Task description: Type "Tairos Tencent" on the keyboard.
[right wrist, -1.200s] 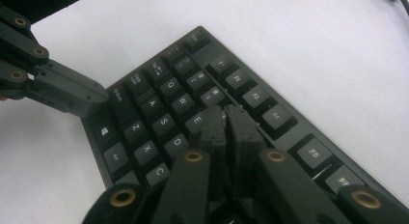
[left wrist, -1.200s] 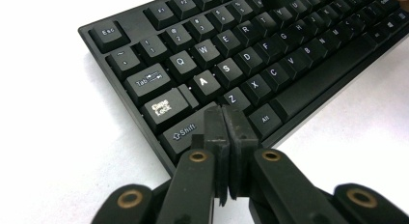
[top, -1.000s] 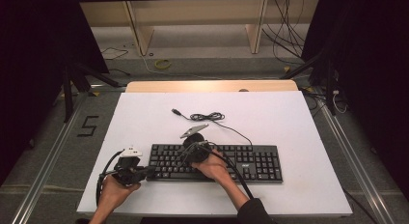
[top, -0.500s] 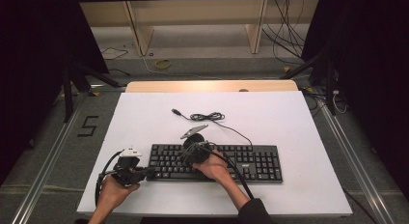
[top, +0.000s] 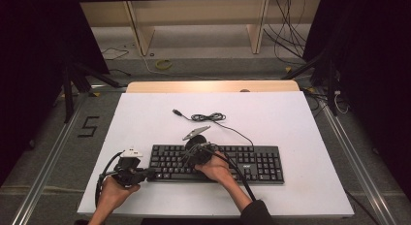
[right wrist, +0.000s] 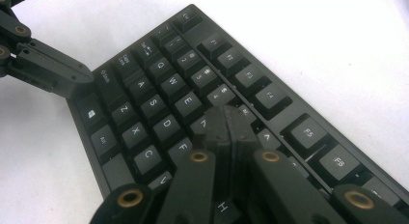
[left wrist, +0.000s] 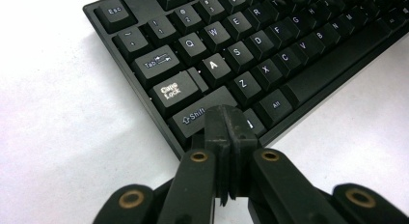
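Honestly nothing has moved since a second ago. The keyboard [top: 215,163] still sits on the white board [top: 291,118], with its loose cable [top: 208,117] just beyond it. Your left gripper [left wrist: 225,119] stays at the keyboard's Shift corner, jaws pressed together. Your right gripper [right wrist: 228,121] stays over the left-middle keys, jaws closed too, pinching nothing.
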The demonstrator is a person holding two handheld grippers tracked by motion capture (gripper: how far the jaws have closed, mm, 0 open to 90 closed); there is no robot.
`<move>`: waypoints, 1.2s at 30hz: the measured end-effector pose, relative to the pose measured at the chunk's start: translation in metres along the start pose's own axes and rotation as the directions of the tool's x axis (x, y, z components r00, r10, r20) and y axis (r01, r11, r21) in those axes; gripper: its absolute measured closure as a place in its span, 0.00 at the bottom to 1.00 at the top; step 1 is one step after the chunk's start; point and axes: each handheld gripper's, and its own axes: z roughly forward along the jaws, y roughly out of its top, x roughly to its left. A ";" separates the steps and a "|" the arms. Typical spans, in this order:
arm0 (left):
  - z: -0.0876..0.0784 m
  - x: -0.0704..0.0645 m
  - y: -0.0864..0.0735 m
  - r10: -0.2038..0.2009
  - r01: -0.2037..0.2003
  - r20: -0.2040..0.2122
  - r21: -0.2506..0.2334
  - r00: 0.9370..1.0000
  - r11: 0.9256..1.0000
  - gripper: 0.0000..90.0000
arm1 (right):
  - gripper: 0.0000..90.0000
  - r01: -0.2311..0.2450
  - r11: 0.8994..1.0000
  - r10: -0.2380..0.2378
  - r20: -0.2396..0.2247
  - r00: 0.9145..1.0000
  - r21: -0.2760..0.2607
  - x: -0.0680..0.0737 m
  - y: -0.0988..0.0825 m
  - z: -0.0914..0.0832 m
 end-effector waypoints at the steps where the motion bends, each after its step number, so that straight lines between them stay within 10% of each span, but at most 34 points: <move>1: 0.000 0.000 0.000 -0.004 0.004 0.000 -0.005 1.000 1.000 0.99 | 1.00 0.002 1.000 -0.002 -0.001 1.000 -0.001 0.000 0.000 0.000; 36: 0.007 0.007 0.005 -0.017 0.017 -0.023 -0.015 1.000 1.000 0.99 | 1.00 0.006 1.000 -0.006 0.007 1.000 0.019 -0.003 -0.005 0.006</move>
